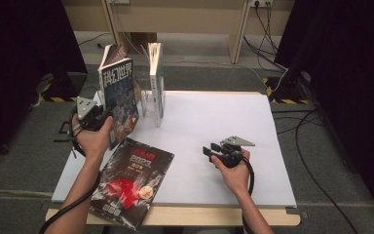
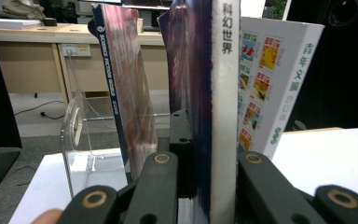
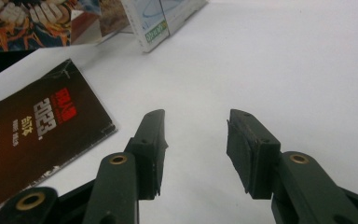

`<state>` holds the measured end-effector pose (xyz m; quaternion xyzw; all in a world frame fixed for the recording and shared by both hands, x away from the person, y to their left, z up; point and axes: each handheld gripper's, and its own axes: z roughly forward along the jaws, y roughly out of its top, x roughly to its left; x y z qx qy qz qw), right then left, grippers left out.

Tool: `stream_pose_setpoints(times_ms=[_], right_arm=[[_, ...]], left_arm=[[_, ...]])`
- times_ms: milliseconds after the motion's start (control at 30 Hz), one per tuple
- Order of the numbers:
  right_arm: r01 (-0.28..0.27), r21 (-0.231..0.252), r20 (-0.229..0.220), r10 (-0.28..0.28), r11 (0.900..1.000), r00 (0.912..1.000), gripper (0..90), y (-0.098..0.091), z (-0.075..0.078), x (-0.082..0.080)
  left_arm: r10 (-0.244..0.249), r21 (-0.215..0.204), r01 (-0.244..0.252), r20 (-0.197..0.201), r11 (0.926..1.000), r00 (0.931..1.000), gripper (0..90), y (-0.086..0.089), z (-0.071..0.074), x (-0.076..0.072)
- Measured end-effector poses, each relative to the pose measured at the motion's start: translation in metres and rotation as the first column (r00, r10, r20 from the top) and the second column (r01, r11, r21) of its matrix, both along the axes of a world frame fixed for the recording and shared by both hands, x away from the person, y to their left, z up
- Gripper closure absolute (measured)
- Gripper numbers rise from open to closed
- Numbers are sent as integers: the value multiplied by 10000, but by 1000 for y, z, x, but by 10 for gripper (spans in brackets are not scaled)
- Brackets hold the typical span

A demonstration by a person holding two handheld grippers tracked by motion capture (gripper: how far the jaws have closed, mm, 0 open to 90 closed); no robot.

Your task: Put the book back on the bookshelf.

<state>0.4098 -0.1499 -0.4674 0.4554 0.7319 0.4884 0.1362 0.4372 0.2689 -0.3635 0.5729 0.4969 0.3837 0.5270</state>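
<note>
Magazine, the blue science-fiction issue, stands upright in my left gripper, its spine pinched between the jaws as the left gripper view shows, with the white spine strip running straight up from the pads. Its long axis is vertical and its lower edge sits just above the white bench, at the left rear of the sheet. Just beyond it is the clear acrylic rack, where another magazine already leans and a thicker white-backed book stands at the far side. The slot I judge I am aiming for lies ahead of the jaws, between those two standing volumes, so the move turns on keeping the spine vertical and sliding it forward along the line of the jaws rather than sideways.

My right gripper hangs low over bare bench, well apart from the rack, jaws standing wide with nothing between them. It points toward the dark red magazine lying flat at the front left, its long axis running toward me and one corner overhanging the bench edge. That flat one is nearer my left hand, but the left is occupied.
</note>
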Motion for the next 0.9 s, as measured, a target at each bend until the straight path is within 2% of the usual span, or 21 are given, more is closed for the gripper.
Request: stream_pose_setpoints(times_ms=[367,667,900], right_arm=[[20,-86,-153,-21,10000,9999,571,-3,-10,0],[35,13,-334,-35,10000,9994,571,-3,-14,-3],[-4,-14,-391,3,10000,9992,571,-3,-17,-4]], left_arm=[[282,-103,-279,281,9996,9992,822,-7,10,19],[420,-198,-415,249,9989,9988,822,-11,9,30],[697,-158,-691,442,9975,9966,822,-13,9,36]])
